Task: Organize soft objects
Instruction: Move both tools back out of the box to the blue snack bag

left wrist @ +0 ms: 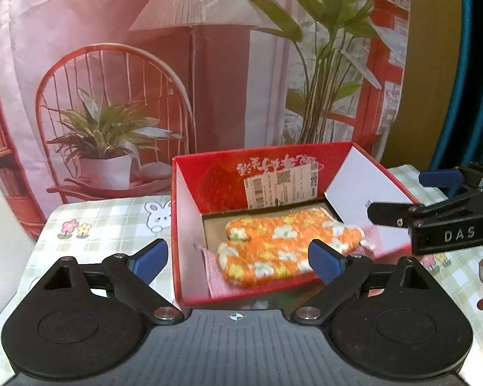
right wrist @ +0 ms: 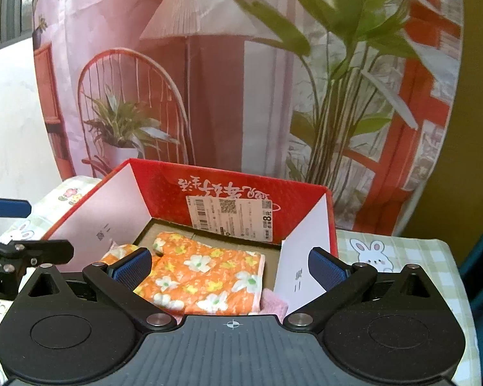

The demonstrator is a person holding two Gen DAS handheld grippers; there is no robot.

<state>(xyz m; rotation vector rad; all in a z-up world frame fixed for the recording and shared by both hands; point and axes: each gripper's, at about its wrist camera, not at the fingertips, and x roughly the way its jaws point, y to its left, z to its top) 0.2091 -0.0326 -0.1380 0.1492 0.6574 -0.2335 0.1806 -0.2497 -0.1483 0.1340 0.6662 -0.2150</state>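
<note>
left wrist: orange floral cloth (left wrist: 283, 247) apparently inside red box (left wrist: 186, 222).

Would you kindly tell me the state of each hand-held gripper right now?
Left hand-held gripper: open, holding nothing.
Right hand-held gripper: open, holding nothing.
</note>
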